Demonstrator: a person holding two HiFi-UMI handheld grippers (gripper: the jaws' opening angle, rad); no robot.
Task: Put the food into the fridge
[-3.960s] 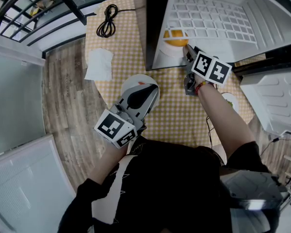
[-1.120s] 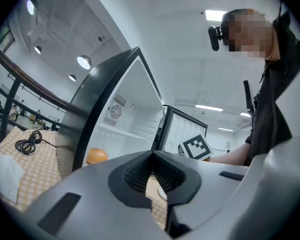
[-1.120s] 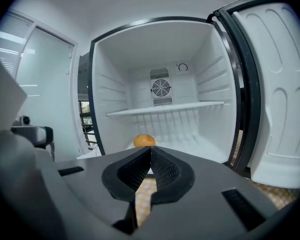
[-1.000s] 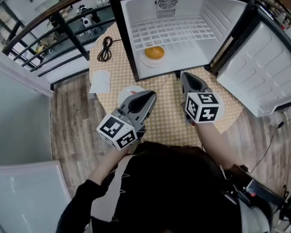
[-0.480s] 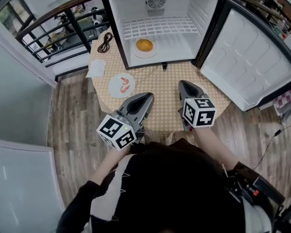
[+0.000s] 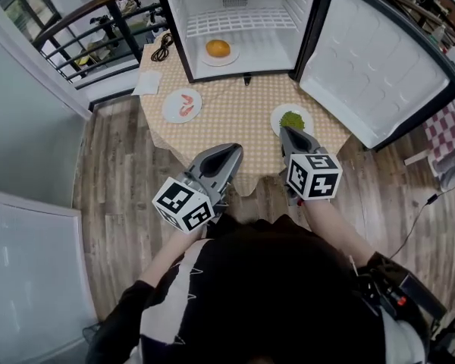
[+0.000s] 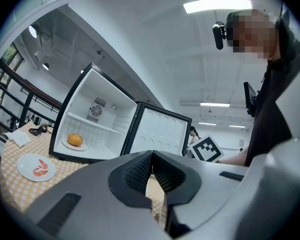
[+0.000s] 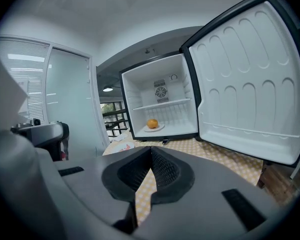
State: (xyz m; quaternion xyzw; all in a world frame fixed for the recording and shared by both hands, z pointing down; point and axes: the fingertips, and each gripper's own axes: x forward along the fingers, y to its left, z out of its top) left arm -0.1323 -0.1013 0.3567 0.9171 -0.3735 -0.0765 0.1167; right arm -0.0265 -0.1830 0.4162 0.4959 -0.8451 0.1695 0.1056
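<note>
Pointing toward the fridge [image 6: 292, 2], left gripper [image 6: 234, 149] and right gripper [image 6: 287, 130] hover closed and empty.

Worktop [image 6: 235, 108]: covered by a yellow checked cloth. Coiled black cable [image 6: 164, 48] lies at its far left corner. White napkin [image 6: 147, 83] lies near the cable, at the worktop's left edge. Wood-plank floor [image 6: 114, 165] all round. Dark railing [image 6: 83, 32] beyond the worktop, left. Red checked towel [image 6: 444, 135] at far right.

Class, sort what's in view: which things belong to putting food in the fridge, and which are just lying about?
Job in hand: open fridge, orange already inside, plate of shrimp, plate of greens.
Lying about: white napkin, black cable.
</note>
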